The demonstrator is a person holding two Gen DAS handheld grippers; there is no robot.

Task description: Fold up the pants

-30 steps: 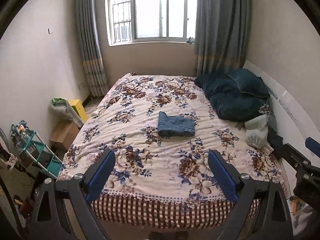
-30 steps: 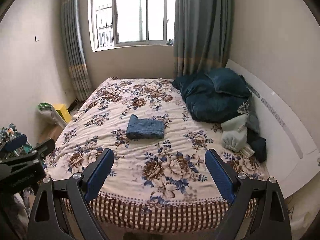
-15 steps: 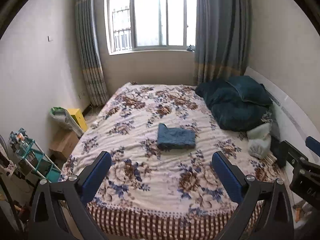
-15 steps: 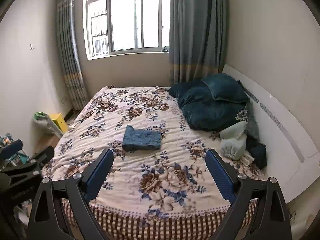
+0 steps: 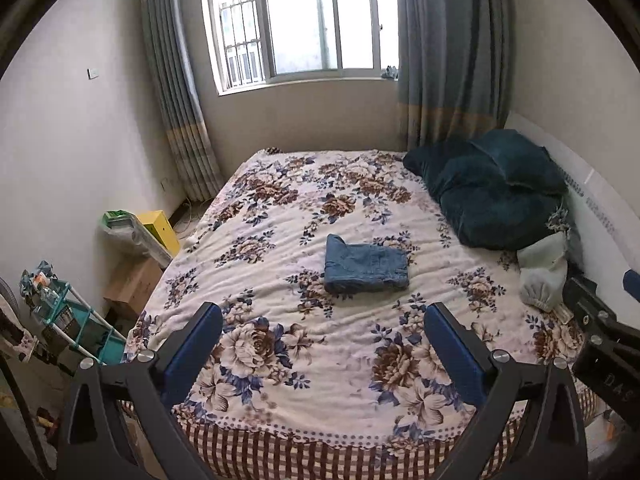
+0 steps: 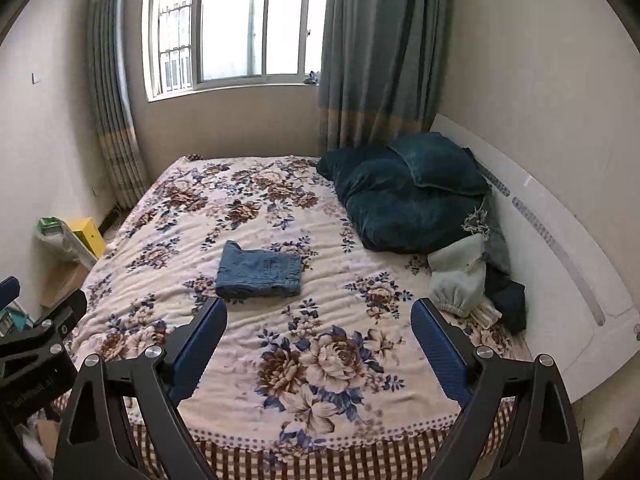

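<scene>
Blue denim pants point(image 5: 366, 266) point(image 6: 259, 270) lie folded into a small rectangle in the middle of the flowered bed cover point(image 5: 280, 216) point(image 6: 328, 344). My left gripper point(image 5: 322, 314) hangs open over the near end of the bed, short of the pants, nothing between its blue pads. My right gripper point(image 6: 318, 308) is open as well, just short and to the right of the folded pants, and holds nothing. Each gripper's black frame shows at the edge of the other's view.
Dark teal bedding and a pillow point(image 5: 496, 188) point(image 6: 408, 192) are heaped at the bed's right side by the white headboard point(image 6: 560, 264). Pale and dark clothes point(image 6: 464, 276) lie below them. A yellow box point(image 5: 160, 226), cardboard box and teal rack point(image 5: 72, 320) stand on the floor at left.
Both grippers have drawn back from the bed and sunk a little; the pants and bed look smaller and sit higher in both views. The pants have not moved.
</scene>
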